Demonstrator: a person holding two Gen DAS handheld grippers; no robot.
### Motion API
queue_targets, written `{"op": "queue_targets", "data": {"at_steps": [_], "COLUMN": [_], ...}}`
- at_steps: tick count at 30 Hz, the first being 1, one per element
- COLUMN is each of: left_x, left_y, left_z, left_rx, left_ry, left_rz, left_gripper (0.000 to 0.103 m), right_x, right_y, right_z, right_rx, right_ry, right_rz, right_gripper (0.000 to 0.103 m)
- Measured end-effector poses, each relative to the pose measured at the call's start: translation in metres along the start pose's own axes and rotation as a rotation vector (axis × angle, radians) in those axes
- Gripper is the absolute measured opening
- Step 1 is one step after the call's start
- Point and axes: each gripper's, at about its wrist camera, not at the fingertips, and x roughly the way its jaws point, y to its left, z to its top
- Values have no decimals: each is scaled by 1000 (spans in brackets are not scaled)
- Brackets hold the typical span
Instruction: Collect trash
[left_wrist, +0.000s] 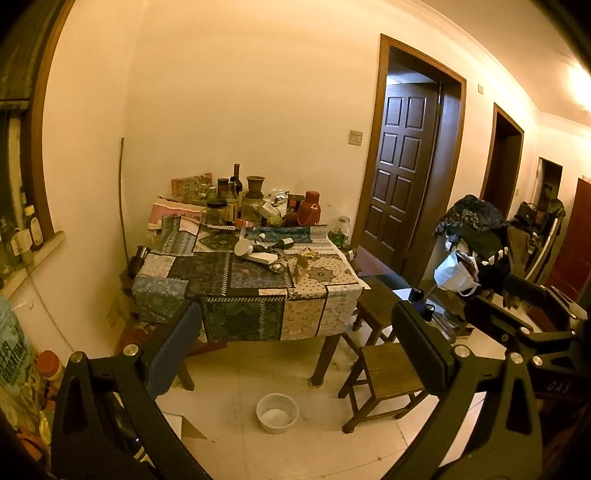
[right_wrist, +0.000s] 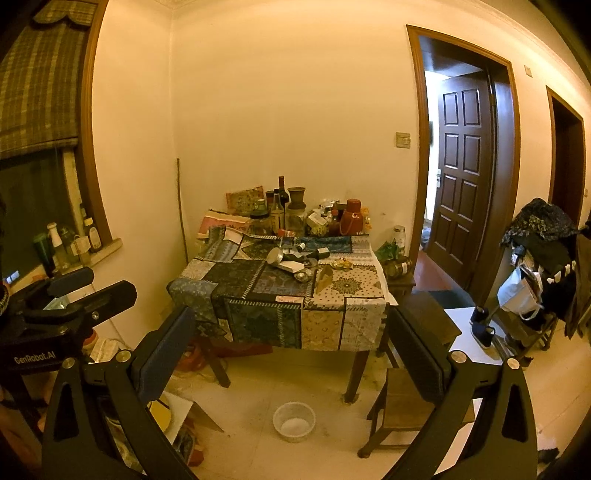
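While both grippers are held well back from the desk (left_wrist: 255, 314) | left gripper (left_wrist: 295, 332) jaws spread, empty | right gripper (right_wrist: 291, 343) jaws spread, empty | trash (right_wrist: 291, 264) seen mid-desk.

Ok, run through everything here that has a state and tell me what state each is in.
Left gripper: open, empty.
Right gripper: open, empty.
Panelled door: open.
White cup: tipped over on the table.
Dark bottle: lying on its side.
White bowl: upright on the floor.
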Motion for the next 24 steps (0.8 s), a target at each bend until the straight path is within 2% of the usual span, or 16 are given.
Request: {"op": "queue_targets", "data": {"at_steps": [24], "left_x": [9], "left_y": [0], "left_z": [-11], "left_rx": [-7], "left_ry": [4], "left_rz": [16], "left_gripper": [103], "right_x": [8], "right_y": [0], "right_z": [3], "right_rx": [1], "right_ry": [8], "right_rz": [28], "right_gripper": [103]}}
